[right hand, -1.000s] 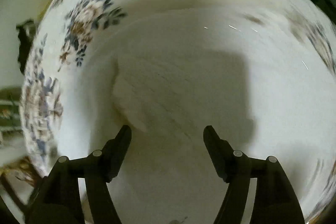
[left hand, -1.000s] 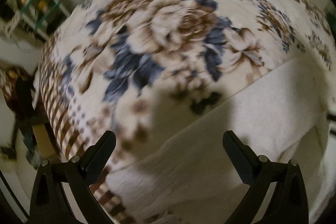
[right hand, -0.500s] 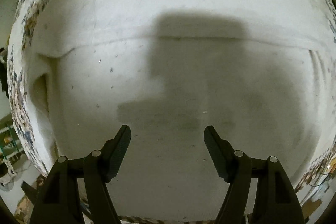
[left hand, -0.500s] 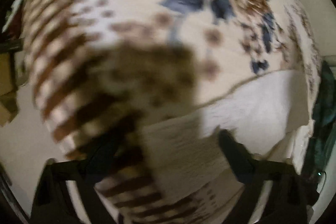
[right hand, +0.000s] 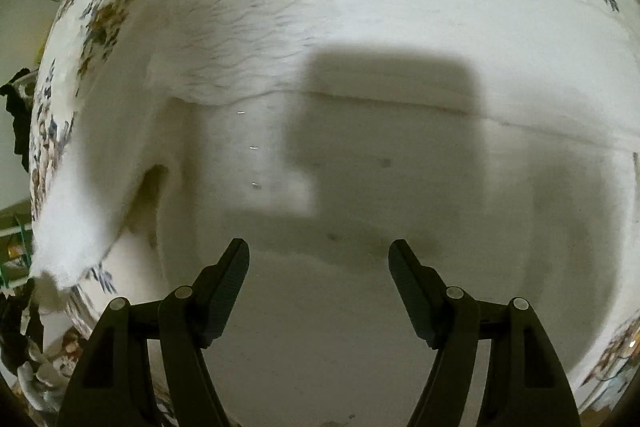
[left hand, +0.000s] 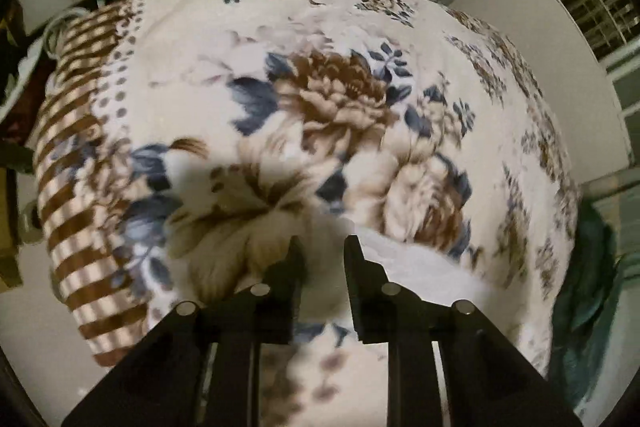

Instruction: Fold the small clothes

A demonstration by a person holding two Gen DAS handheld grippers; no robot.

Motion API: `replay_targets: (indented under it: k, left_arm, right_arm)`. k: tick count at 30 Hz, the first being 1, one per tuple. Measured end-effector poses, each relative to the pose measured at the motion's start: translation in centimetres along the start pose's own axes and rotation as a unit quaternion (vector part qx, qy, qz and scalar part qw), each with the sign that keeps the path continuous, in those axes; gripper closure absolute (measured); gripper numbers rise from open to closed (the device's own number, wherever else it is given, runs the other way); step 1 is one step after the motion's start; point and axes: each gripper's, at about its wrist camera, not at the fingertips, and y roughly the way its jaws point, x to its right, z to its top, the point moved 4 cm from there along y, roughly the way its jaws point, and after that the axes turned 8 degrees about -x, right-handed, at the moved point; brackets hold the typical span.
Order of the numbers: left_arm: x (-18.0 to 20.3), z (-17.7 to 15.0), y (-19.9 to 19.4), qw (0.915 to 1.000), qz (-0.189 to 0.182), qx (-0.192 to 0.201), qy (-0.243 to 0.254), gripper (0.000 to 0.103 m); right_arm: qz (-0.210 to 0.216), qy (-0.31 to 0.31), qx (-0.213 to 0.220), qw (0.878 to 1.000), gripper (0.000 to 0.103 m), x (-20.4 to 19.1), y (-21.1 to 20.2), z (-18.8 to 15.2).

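My left claw (left hand: 325, 247) is pinching a corner of the white garment (left hand: 420, 267), its fingers drawn close on the cloth at 6 o'clock, over the flowered blanket (left hand: 328, 99). My right claw (right hand: 319, 259) is hovering spread wide above the white garment (right hand: 360, 47), which is lying flat across the blanket (right hand: 104, 11), one edge lifting at 9 o'clock.

White garment (right hand: 360, 287) flat on bedspread, one corner lifted.
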Motion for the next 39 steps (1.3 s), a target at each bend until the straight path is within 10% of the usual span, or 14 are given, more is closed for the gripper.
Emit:
replay_targets:
  k: [4,10,15,16,17,19,27,32,39]
  left_arm:
    - [-0.4,-2.0,0.7,0.9972,-0.049,-0.019,-0.052,0.031]
    - [-1.3,-7.2,4.8,0.9775,-0.118,-0.059,-0.164,0.031]
    - [0.3,-5.5,8.2,0.9842,-0.059,-0.03,-0.164,0.033]
    - [0.9,-4.9,8.2,0.9864,-0.042,-0.014,-0.158,0.038]
    - [1.5,-4.3,8.1,0.9885,-0.03,0.002,-0.148,0.066]
    - [3.5,-3.3,8.1,0.9931,0.001,0.013,-0.117,0.095]
    - [17.2,-4.1,3.6,0.9916,0.036,0.065,0.106,0.095]
    - [29.7,-11.0,3.0,0.9641,0.018,0.055,0.259,0.095]
    - [43.9,-29.4,8.2,0.9151,-0.042,-0.03,0.4,0.095]
  right_arm:
    - [0.018,0.005,-0.004,1.0,0.029,-1.0,0.7,-1.0]
    - [-0.063,0.053,0.055,0.995,0.008,1.6,-1.9,-1.0]
    - [-0.162,0.104,0.108,0.975,0.004,7.4,-3.6,-1.1]
    - [-0.162,0.106,0.109,0.975,0.004,7.7,-3.5,-0.9]
    - [-0.162,0.109,0.11,0.975,0.004,8.2,-3.4,-0.7]
    - [-0.16,0.112,0.112,0.974,0.004,7.0,-2.9,1.1]
    - [-0.13,0.114,0.115,0.978,0.004,9.1,-5.4,5.3]
    - [-0.076,0.121,0.119,0.983,0.004,12.9,-8.2,6.7]
    - [-0.053,0.158,0.117,0.979,0.004,23.5,-11.0,7.7]
